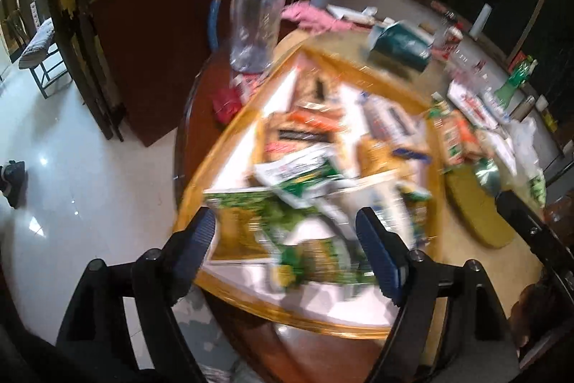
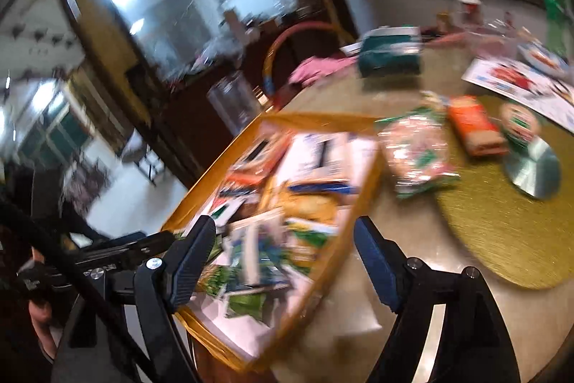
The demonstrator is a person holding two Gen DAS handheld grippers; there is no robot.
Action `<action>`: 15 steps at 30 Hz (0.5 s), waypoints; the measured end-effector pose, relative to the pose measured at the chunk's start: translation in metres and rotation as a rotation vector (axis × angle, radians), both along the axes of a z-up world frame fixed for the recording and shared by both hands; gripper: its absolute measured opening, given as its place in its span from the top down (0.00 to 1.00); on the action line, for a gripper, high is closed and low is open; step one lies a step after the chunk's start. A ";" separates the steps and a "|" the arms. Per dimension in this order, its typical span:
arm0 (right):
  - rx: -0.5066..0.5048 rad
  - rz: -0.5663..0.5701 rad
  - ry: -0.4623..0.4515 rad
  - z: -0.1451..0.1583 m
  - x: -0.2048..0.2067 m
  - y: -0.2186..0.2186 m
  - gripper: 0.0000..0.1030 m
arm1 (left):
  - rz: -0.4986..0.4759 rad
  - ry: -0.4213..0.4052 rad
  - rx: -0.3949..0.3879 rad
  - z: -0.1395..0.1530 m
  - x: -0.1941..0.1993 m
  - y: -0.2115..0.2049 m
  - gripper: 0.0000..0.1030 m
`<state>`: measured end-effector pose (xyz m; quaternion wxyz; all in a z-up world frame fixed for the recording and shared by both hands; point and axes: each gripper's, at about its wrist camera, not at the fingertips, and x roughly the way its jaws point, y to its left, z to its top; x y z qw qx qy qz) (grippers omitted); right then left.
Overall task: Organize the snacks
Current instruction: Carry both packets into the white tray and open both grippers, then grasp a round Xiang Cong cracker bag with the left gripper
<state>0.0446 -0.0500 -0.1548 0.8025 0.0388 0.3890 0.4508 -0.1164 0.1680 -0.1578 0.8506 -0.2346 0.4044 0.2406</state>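
Note:
A gold-rimmed tray (image 1: 215,157) with a white inside stands on the round table, piled with blurred snack packets. Green packets (image 1: 305,178) lie at its near end. My left gripper (image 1: 287,221) hangs open just above those green packets, with nothing pinched between its blue pads. In the right wrist view the same tray (image 2: 315,117) runs away to the upper right. My right gripper (image 2: 285,228) is open over the tray's near right edge and holds nothing. A clear snack bag (image 2: 416,153), an orange pack (image 2: 473,128) and a round foil-based pack (image 2: 527,146) lie loose beside the tray.
The loose snacks rest on a gold placemat (image 2: 502,221). Behind the tray stand a teal tissue box (image 1: 398,45), a clear plastic jar (image 1: 256,24), a green bottle (image 1: 516,78), printed paper (image 2: 520,85) and a pink cloth (image 1: 312,17). The table edge drops to white floor at left.

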 end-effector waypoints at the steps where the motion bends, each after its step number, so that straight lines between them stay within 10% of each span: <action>1: 0.012 -0.027 0.015 0.000 0.008 -0.018 0.23 | -0.022 -0.029 -0.011 0.008 0.004 -0.011 0.21; 9: -0.013 -0.308 0.106 -0.041 0.061 -0.128 0.23 | -0.233 -0.022 -0.075 0.020 0.108 -0.087 0.17; 15: 0.024 -0.382 0.179 -0.067 0.081 -0.153 0.23 | -0.217 0.109 -0.166 -0.017 0.221 -0.109 0.17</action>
